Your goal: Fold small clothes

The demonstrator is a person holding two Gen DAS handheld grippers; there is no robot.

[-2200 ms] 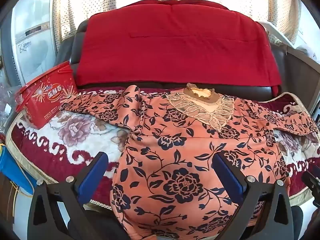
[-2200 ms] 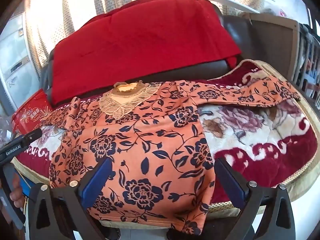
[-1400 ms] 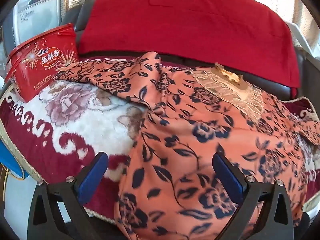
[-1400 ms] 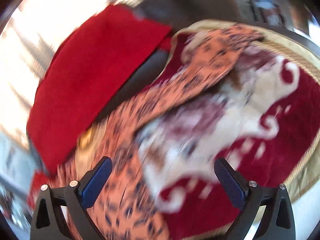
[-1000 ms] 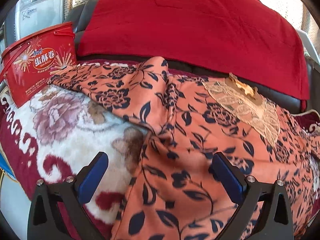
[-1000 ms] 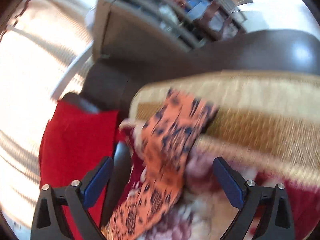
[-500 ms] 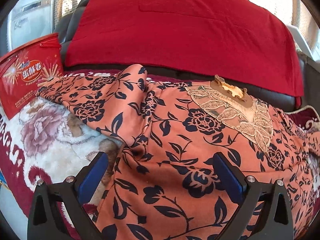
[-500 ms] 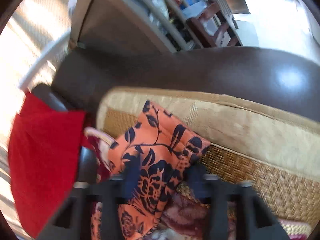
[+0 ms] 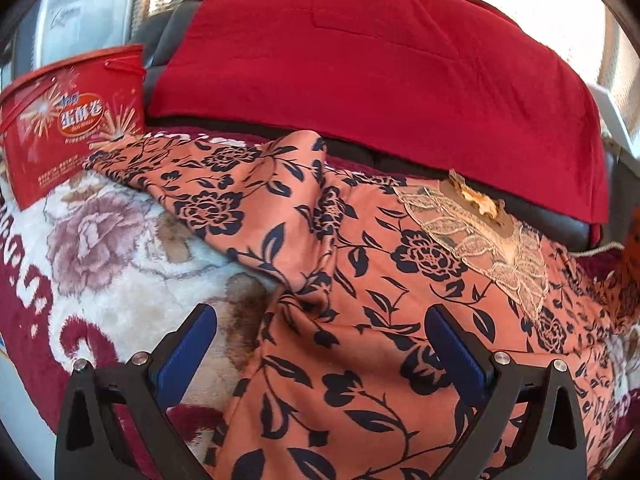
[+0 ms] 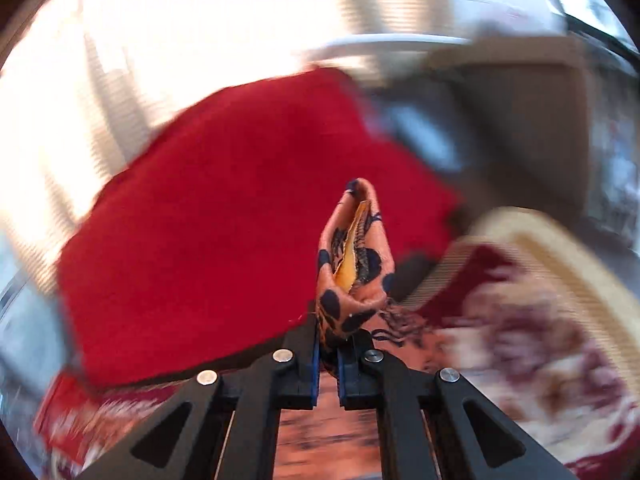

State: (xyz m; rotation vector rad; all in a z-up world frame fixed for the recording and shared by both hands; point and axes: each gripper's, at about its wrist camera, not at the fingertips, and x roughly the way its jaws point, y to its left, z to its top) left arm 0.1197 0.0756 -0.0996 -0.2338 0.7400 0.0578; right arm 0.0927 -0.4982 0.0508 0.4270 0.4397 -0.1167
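Observation:
An orange shirt (image 9: 360, 320) with dark blue flowers and a lace collar (image 9: 480, 228) lies spread on a floral blanket (image 9: 100, 248) on a sofa. Its left sleeve (image 9: 208, 196) stretches toward the upper left. My left gripper (image 9: 320, 344) is open and hovers just above the shirt's left side near the armpit. My right gripper (image 10: 328, 352) is shut on the cuff of the right sleeve (image 10: 352, 264), which stands up from the jaws, lifted above the blanket (image 10: 520, 320). The right wrist view is motion-blurred.
A red snack tub (image 9: 72, 120) stands on the blanket at the far left beside the left sleeve's end. A red cover (image 9: 380, 72) drapes the dark sofa back; it shows in the right wrist view (image 10: 220, 232) too. A woven mat edge (image 10: 560, 256) borders the blanket on the right.
My right gripper closed on the right sleeve's cuff at the sofa's right edge and has lifted it, swinging back toward the shirt. My left gripper drifted slightly; it stays open.

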